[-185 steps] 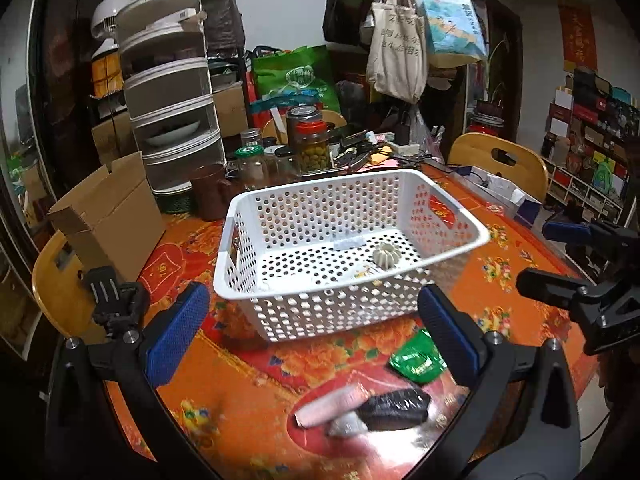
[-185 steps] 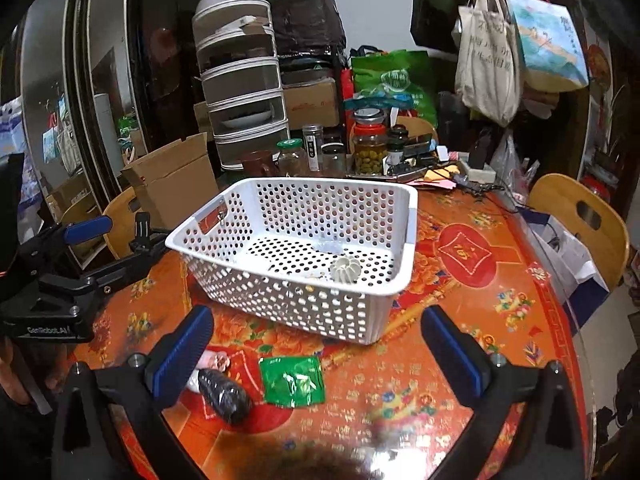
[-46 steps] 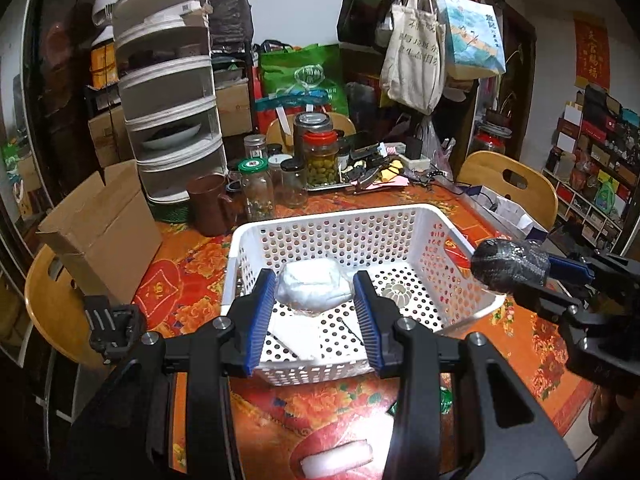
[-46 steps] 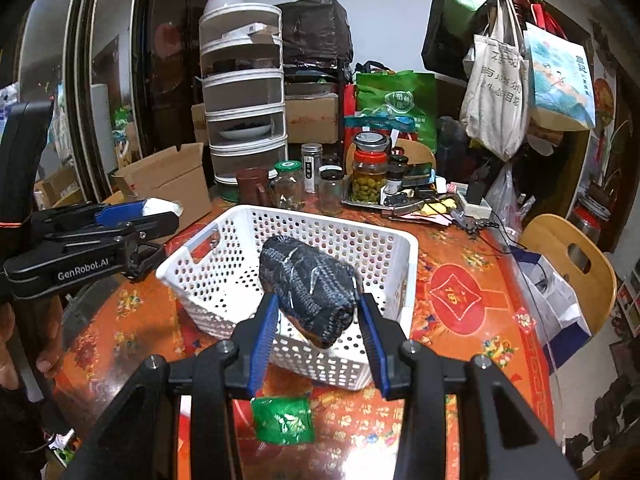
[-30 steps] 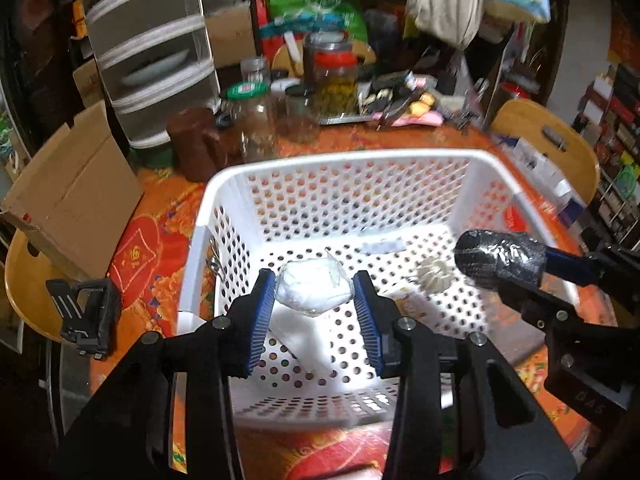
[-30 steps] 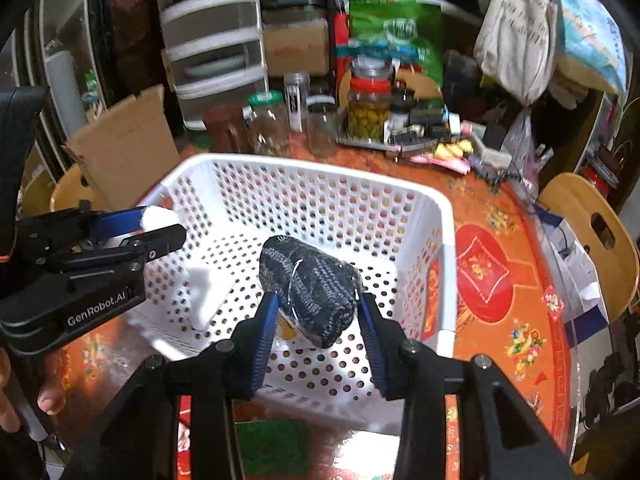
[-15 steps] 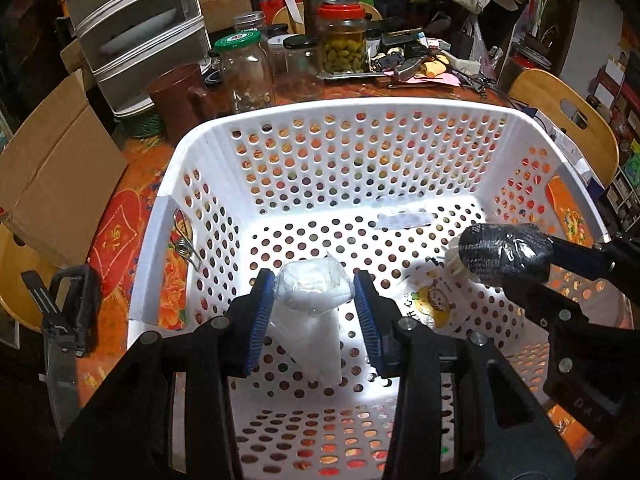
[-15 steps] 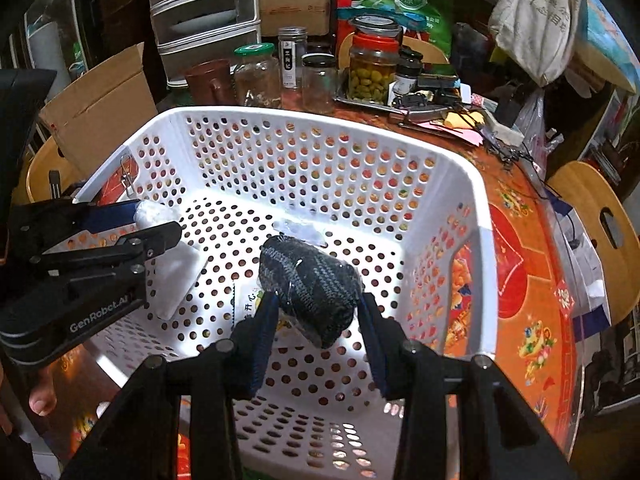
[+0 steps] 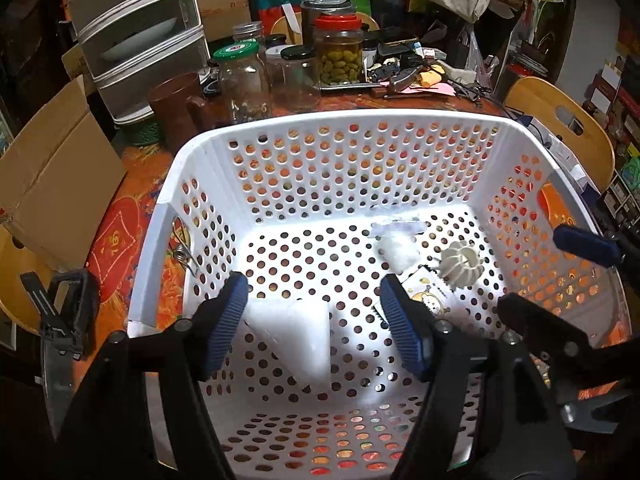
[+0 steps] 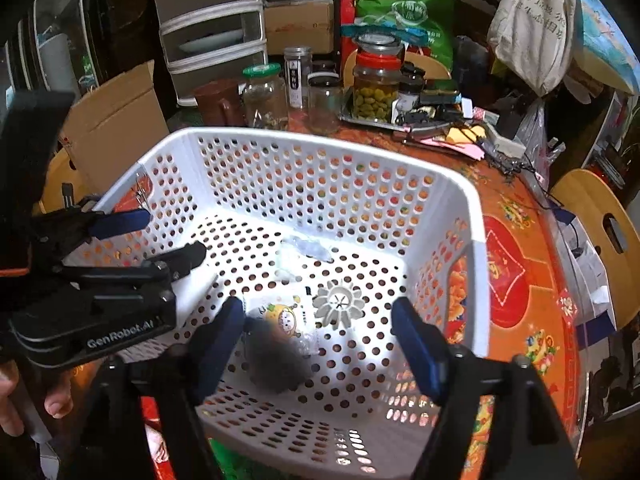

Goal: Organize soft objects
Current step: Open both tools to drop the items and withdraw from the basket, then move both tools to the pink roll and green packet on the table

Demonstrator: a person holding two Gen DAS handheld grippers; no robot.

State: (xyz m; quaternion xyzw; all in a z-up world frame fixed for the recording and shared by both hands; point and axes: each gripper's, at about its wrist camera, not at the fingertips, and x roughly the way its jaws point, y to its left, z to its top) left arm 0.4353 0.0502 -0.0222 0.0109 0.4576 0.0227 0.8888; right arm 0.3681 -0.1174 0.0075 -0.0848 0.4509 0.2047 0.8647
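A white perforated basket [image 9: 360, 120] [image 10: 476, 216] fills both views. My left gripper [image 9: 314, 318] is open inside it, above a white soft pack [image 9: 296, 332] lying on the basket floor. My right gripper [image 10: 318, 340] is open too; a dark knitted roll [image 10: 272, 356], blurred, is below and between its fingers, apart from them. A cream ribbed soft object [image 9: 460, 260] [image 10: 338, 302], a small printed packet [image 10: 282, 314] and a clear wrapper [image 9: 396, 228] also lie in the basket.
Glass jars [image 9: 340, 56], a brown mug [image 9: 176, 104], a stacked plastic drawer unit [image 9: 132, 32] and a cardboard box [image 9: 52, 176] stand behind and left of the basket on the red patterned tablecloth [image 10: 516, 256]. Wooden chairs [image 10: 600, 216] stand at the right.
Both grippers opened. The white pack left the left gripper and lies on the basket floor; the dark roll left the right gripper and is dropping or lying below it.
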